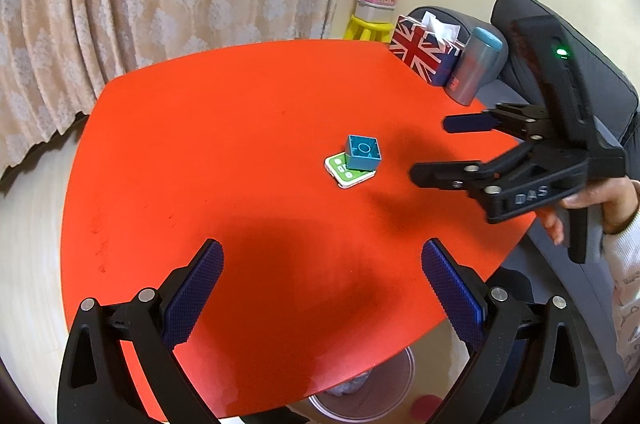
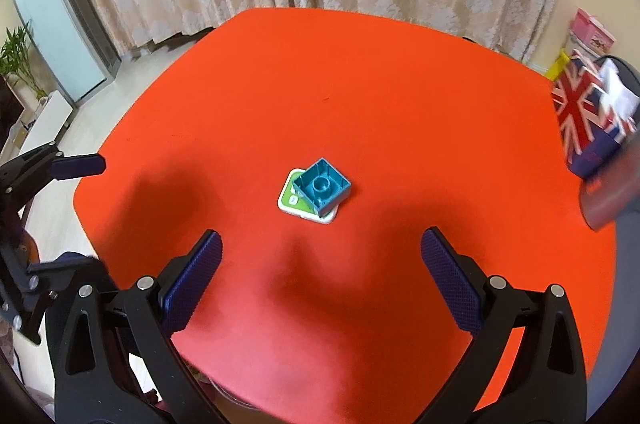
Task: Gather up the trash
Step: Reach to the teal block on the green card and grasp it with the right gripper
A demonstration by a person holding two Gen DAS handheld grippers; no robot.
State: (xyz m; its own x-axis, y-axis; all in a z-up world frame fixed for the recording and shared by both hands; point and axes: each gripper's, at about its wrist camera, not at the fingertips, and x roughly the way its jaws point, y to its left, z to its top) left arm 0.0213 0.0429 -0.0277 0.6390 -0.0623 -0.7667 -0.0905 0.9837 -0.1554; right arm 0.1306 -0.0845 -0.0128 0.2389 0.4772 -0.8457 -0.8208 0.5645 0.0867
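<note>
Red worktop [image 2: 360, 72] bears a teal block [image 2: 322, 186] resting on a green-and-white card [image 2: 294, 202] at its centre. Our left claw [image 1: 322, 260] and right claw [image 2: 320, 252] hover spread, empty; we judge approach underway, descent and closure next.

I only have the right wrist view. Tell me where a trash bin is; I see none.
Observer: A round clear bin shows in the left wrist view, on the floor under the near edge of the red table.
Operator: Report my right claw.
Observer: The right claw hangs open, right of the hollow blue plastic block.
Operator: Say what holds it.
Observer: A hand in a white sleeve grips its handle.
</note>
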